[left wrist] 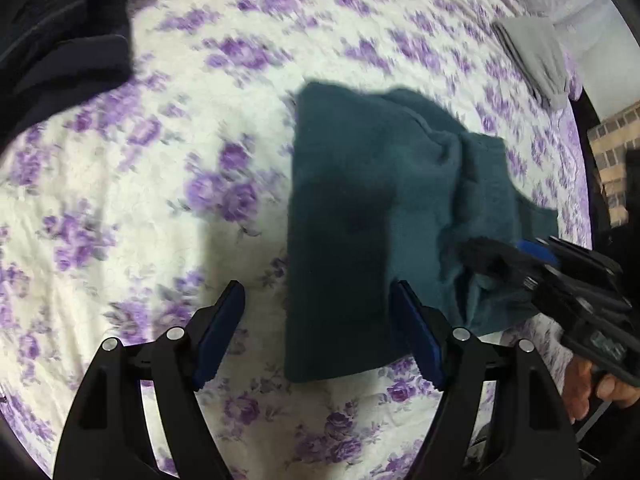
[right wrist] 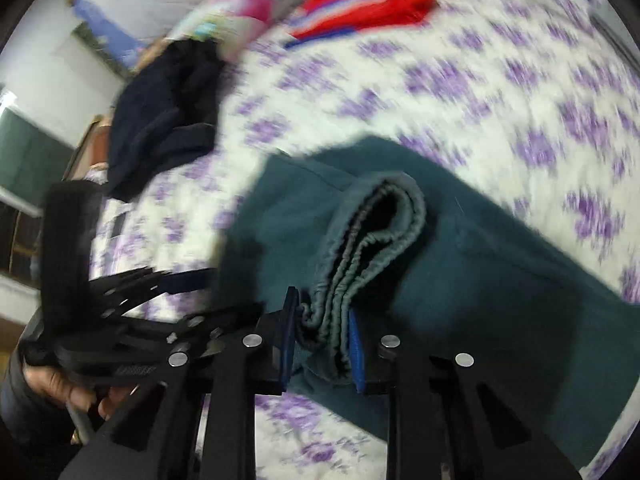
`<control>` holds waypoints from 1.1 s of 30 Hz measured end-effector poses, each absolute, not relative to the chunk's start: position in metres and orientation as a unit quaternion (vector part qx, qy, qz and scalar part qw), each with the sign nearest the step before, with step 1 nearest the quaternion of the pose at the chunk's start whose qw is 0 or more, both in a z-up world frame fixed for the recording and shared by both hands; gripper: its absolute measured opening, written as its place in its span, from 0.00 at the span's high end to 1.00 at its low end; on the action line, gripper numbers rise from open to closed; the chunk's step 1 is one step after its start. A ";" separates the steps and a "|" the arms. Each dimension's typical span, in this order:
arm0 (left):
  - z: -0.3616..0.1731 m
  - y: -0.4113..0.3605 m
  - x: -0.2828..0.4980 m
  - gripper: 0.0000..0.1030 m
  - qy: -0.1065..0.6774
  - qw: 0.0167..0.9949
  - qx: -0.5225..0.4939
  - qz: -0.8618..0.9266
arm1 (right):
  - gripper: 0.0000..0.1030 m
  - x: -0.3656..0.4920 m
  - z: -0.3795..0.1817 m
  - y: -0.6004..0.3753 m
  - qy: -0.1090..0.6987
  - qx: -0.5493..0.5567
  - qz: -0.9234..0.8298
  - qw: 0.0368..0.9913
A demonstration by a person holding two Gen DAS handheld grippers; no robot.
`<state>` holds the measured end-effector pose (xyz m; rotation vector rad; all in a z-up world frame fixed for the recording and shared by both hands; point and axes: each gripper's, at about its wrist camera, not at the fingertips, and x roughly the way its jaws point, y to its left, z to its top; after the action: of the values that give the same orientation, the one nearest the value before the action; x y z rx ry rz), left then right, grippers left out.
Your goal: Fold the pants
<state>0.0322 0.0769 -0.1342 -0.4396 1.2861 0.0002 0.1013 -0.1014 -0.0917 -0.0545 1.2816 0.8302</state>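
Two grippers work over the teal pants point(left wrist: 360, 208) lying on the flowered bedsheet point(left wrist: 160, 184): the right gripper point(right wrist: 324, 344) pinches their bunched waistband point(right wrist: 372, 232), while the left gripper point(left wrist: 320, 332) hangs with jaws apart above the pants' near edge.

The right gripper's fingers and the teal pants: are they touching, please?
Touching. The right wrist view shows the right gripper with both fingers pressed on the bunched waistband of the teal pants.

Both fisheye wrist cameras are looking steeply down from close above the white bedsheet with purple flowers point(left wrist: 160, 184), sharing the folded dark teal fleece pants point(left wrist: 352, 200), the far red garment point(right wrist: 368, 4) and the crumpled navy garment point(right wrist: 164, 116).
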 end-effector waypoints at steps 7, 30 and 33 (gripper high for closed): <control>-0.092 0.092 0.032 0.21 0.550 0.810 -0.202 0.003 | 0.78 0.096 -0.008 -0.176 0.487 0.047 0.427 0.760; -0.139 0.001 0.080 0.21 0.609 0.784 -0.119 -0.026 | 0.62 0.149 -0.108 -0.306 0.561 0.066 0.193 0.803; -0.137 0.000 0.078 0.21 0.608 0.785 -0.114 -0.026 | 0.82 0.156 -0.113 -0.303 0.573 0.046 0.176 0.799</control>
<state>0.0779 0.0004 -0.1371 -0.2457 1.3124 -0.0571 0.1556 -0.3034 -0.1133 0.0992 1.2305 0.3780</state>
